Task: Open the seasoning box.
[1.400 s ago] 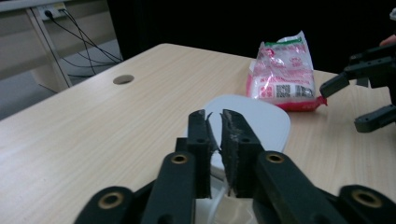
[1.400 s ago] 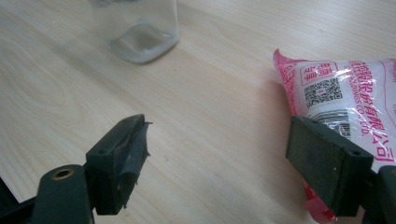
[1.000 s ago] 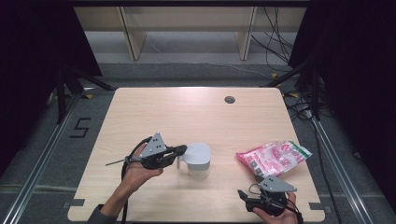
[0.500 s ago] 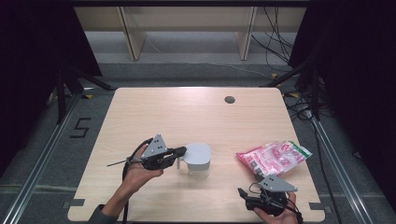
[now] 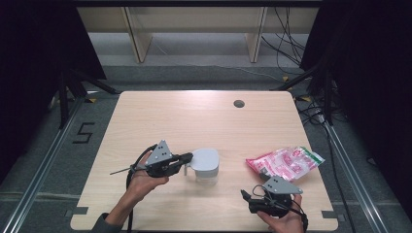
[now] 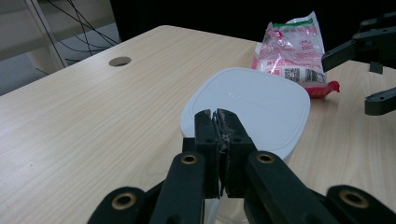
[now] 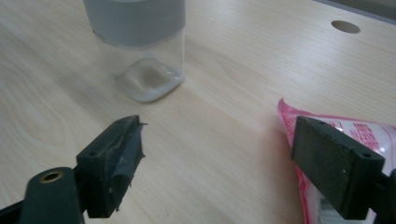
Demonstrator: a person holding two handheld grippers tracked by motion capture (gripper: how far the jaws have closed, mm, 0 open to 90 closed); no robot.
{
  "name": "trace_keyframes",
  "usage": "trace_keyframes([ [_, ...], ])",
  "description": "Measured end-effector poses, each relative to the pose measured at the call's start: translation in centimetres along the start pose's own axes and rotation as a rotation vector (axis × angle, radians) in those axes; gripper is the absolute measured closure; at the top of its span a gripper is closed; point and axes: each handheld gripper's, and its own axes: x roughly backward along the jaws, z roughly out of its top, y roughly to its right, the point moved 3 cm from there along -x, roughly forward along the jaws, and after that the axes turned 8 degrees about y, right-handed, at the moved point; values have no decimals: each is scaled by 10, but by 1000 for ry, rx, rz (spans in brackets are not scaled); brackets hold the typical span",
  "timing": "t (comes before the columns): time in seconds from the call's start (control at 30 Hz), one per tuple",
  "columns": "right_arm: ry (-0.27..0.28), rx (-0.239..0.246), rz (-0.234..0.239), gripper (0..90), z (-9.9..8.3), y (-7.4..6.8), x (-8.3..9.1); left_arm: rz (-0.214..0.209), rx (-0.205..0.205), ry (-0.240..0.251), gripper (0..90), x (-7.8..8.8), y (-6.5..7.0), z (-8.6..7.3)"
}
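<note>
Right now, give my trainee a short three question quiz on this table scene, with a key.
1. True or false: the left tongs are shut at the edge of the white lid.
2. Which tongs stand open? A left, B right.
3. What lies beside the right tongs?
Key: 1 true, pinching the lid's rim, it seems. 2 B. 3 the pink snack bag.
</note>
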Motion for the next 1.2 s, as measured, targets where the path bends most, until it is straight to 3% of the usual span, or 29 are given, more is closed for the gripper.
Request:
trace_keyframes([
  [0.03,14,27,3,224,4,1,-6,4,5,2,866,0,0,0],
  [0.2,28,45,33,350,13,-1,-15,-5,-17,0,863,1,-2,0],
  [0.23,37,61,52,426,18,-2,-19,-7,-25,1,863,1,-3,0],
  [0.33,44,68,45,492,23,-3,-21,-1,-20,2,863,1,-2,0],
  [0.43,78,80,67,667,35,-2,-29,-5,-29,-2,863,2,-3,-1],
  [0.5,74,76,74,695,37,-4,-31,2,-16,-3,863,2,-2,-1],
  [0.57,77,107,85,768,43,-4,-37,12,10,3,863,2,-1,-2],
  [0.67,85,103,99,819,46,-6,-41,14,9,4,864,2,-1,-2],
  [0.7,92,110,123,871,49,-8,-44,12,0,2,865,2,-2,-2],
  [0.77,89,107,115,883,50,-9,-44,11,8,3,865,2,-1,-2],
  [0.8,81,117,135,899,52,-11,-46,12,10,5,864,2,-1,-2],
  [0.9,68,125,149,900,54,-14,-51,9,-15,1,865,2,-2,-2],
  [1.0,72,134,154,900,57,-17,-55,12,10,5,864,2,-1,-2],
  [1.03,71,139,157,900,58,-17,-55,8,-16,2,865,2,-2,-2],
  [1.07,71,139,157,900,58,-17,-55,8,-16,2,864,2,-2,-2],
  [1.2,67,140,156,900,61,-21,-57,10,11,6,864,2,-1,-2],
])
